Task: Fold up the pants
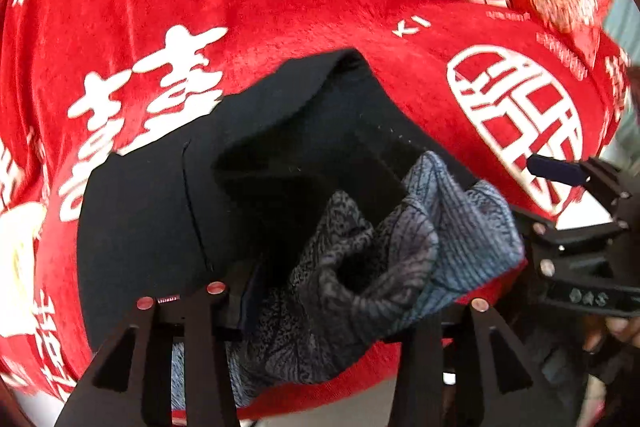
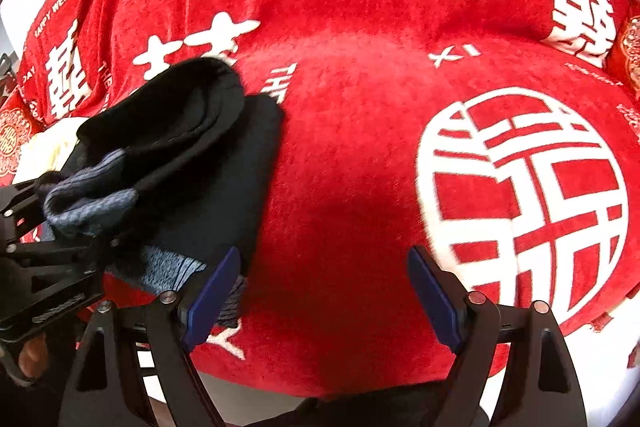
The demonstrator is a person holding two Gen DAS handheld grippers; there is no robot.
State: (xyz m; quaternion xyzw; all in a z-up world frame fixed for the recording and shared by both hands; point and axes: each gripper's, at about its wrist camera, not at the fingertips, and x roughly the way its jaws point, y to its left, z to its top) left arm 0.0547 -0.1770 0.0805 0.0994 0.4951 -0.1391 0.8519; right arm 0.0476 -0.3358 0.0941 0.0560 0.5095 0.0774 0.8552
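My left gripper [image 1: 308, 311] jaws look loose around the pants [image 1: 224, 195] waistband; right gripper [image 2: 324, 299] gapes empty. Fold might flop open on this fuzzy blanket [image 2: 360, 155].

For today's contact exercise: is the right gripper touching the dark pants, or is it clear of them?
Cannot tell. In the right wrist view the right gripper stands open over bare red blanket, but its left pad overlaps the pants hem; no gap or contact shows plainly.

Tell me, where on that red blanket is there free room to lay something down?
Free: the red blanket between the dark pants and the big round white emblem. Crowded: the pants pile, where the left hand-held gripper hangs over the grey waistband.
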